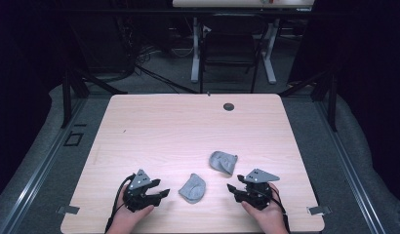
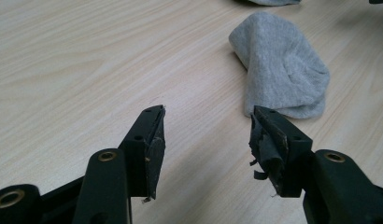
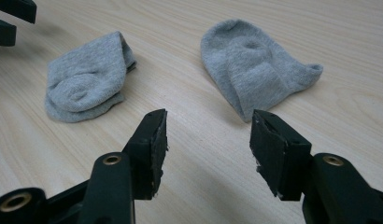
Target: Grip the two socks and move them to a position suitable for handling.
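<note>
Table [image 1: 154,122], light wood: one, with one dark round hole [image 1: 229,106] near its far edge.

Left tool [image 1: 161,193]: one, held in a hand at the near left, jaws spread wide, nothing between them.

Grey socks: two, both crumpled. Near sock [image 1: 193,188] lies just right of the left tool, between the two tools. Far sock [image 1: 223,162] lies a little farther and to the right, apart from the first.

Right tool [image 1: 230,187]: one, held at the near right, jaws spread wide, empty, facing both socks.
</note>
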